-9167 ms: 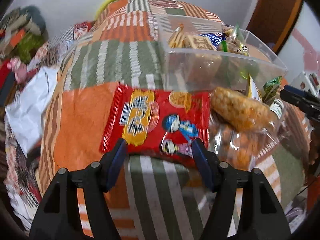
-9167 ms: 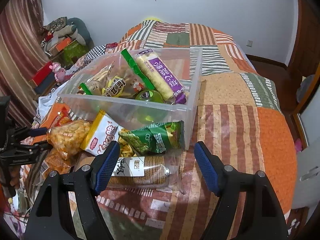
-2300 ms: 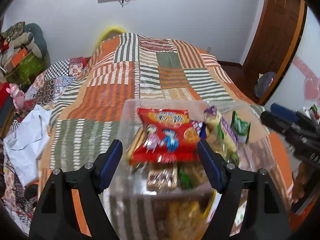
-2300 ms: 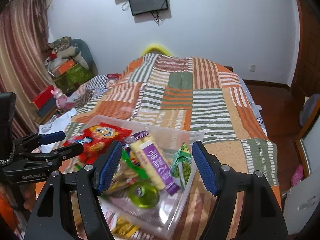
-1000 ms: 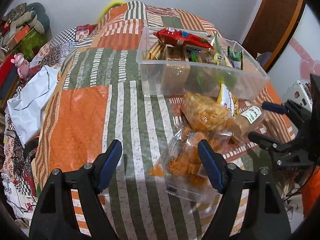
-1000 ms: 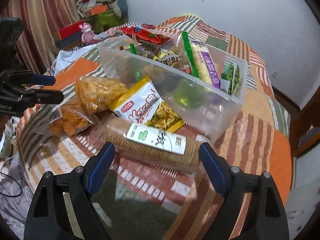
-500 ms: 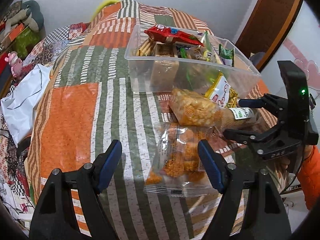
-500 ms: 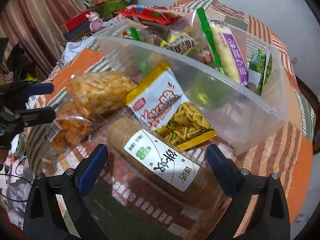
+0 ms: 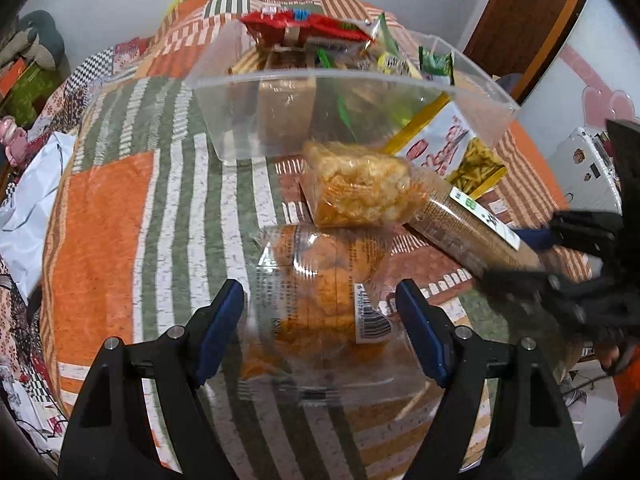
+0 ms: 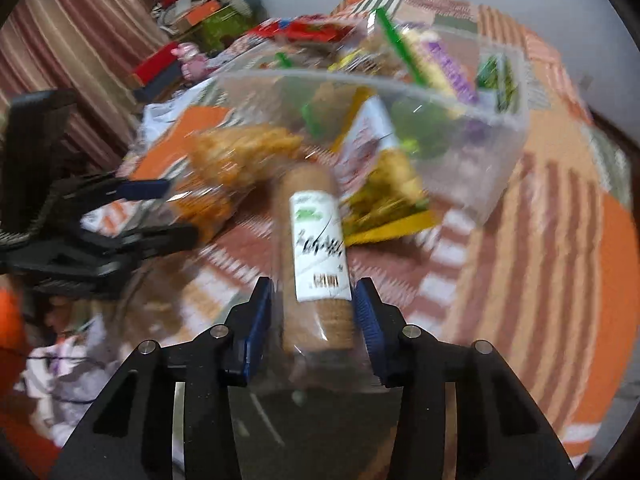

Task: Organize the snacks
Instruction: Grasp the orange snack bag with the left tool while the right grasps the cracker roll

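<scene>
On the patchwork bedspread (image 9: pixel 108 216) lies a clear bag of orange snacks (image 9: pixel 320 288), straddled by my open left gripper (image 9: pixel 318 316), whose pads stand just clear of its sides. A puffed-snack bag (image 9: pixel 356 188) rests behind it. My right gripper (image 10: pixel 314 308) is closing its jaws on the near end of a cracker roll (image 10: pixel 316 248) with a white label, and the pads touch the wrapper. The left wrist view has the right gripper (image 9: pixel 508 258) at the cracker roll (image 9: pixel 460 228). Left gripper (image 10: pixel 178 212) shows in the right wrist view too.
A clear plastic bin (image 9: pixel 352 112) full of snack packs stands behind the loose bags. A yellow-and-white chip bag (image 9: pixel 452 148) leans against its front wall. Crumpled white cloth (image 9: pixel 24 200) lies off the left bed edge. A person's orange sleeve (image 9: pixel 628 384) is at the right.
The right gripper's jaws closed in around the cracker roll and the view turned so the roll runs straight ahead. The left gripper came lower and nearer over the clear orange-snack bag.
</scene>
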Demonstrator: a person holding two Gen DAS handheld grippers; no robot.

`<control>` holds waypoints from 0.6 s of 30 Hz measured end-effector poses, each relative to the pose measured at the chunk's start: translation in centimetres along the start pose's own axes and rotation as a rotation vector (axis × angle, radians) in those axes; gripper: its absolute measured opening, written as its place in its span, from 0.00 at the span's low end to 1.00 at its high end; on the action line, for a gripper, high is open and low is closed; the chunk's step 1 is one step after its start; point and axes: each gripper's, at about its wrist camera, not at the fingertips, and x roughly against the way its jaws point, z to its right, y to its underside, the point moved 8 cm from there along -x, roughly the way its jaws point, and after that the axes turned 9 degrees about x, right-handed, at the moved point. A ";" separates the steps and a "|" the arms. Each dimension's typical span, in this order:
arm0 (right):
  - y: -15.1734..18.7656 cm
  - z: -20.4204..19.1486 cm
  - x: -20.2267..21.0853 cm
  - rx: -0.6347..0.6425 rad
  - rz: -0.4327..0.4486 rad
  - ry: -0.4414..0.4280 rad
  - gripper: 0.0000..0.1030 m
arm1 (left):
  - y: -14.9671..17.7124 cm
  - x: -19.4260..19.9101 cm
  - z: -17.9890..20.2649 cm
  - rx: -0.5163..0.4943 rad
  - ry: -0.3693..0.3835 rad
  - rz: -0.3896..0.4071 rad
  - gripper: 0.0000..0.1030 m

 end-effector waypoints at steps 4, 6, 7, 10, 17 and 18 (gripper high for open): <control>-0.1 -0.4 0.1 0.005 0.011 0.006 0.42 | 0.1 -1.1 0.2 -0.005 -0.008 -0.012 0.76; -0.7 -0.2 -0.4 -0.017 0.022 0.000 0.42 | -0.1 -1.2 0.5 -0.011 -0.012 0.006 0.76; -1.2 -0.1 -0.8 -0.023 0.023 0.009 0.42 | -0.1 -1.3 0.7 -0.013 -0.009 0.009 0.76; -2.2 0.1 -1.7 -0.019 0.033 0.027 0.42 | -0.2 -1.5 0.8 -0.008 -0.004 0.023 0.74; -2.9 0.0 -2.5 -0.038 0.078 0.061 0.42 | 0.0 -0.8 -0.2 0.037 0.004 0.055 0.66; -2.9 -0.1 -2.4 -0.037 0.082 0.072 0.37 | 0.2 -0.7 -0.2 0.032 0.003 0.055 0.66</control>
